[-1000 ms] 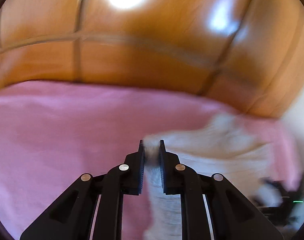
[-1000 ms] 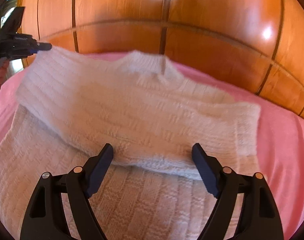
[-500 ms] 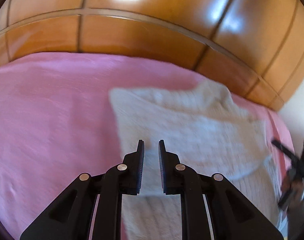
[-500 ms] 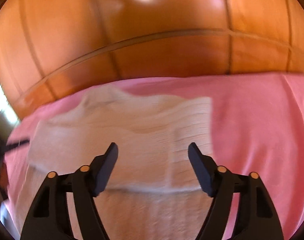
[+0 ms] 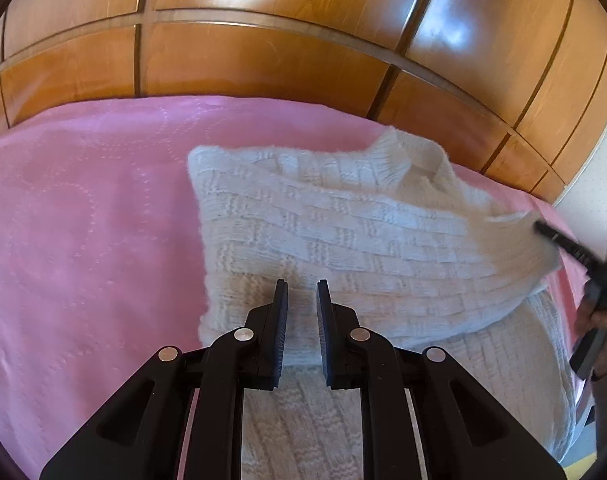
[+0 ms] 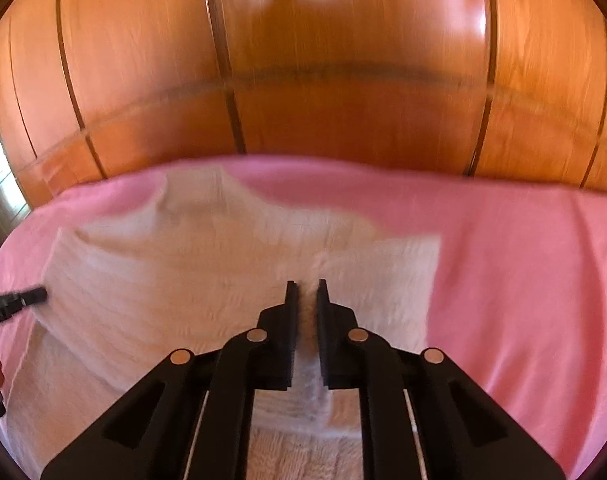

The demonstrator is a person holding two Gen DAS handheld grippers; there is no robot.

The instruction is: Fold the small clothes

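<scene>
A cream knitted sweater [image 5: 363, 232] lies on the pink bedspread [image 5: 83, 240], its top part folded over its lower part, collar toward the wooden panels. My left gripper [image 5: 302, 284] hovers low over the fold's left side, jaws nearly together with knit between the pads. In the right wrist view the left gripper [image 6: 19, 304] touches the sweater's [image 6: 183, 280] left edge. My right gripper [image 6: 306, 284] is closing, its pads pressing a raised ridge of knit near the fold's right side. From the left wrist view the right gripper [image 5: 543, 228] meets the sweater's right edge.
Glossy wooden panels [image 5: 263, 60] rise right behind the bed. Bare pink bedspread [image 6: 523, 280] spreads to the right of the sweater and also to its left. A hand [image 5: 599, 320] holds the right gripper's handle at the frame edge, beside a pale wall [image 5: 591, 168].
The right jaws went from wide open to pinched on the sweater, and that view swung right. The left gripper came down, and the sweater part it carried now lies over the body.
</scene>
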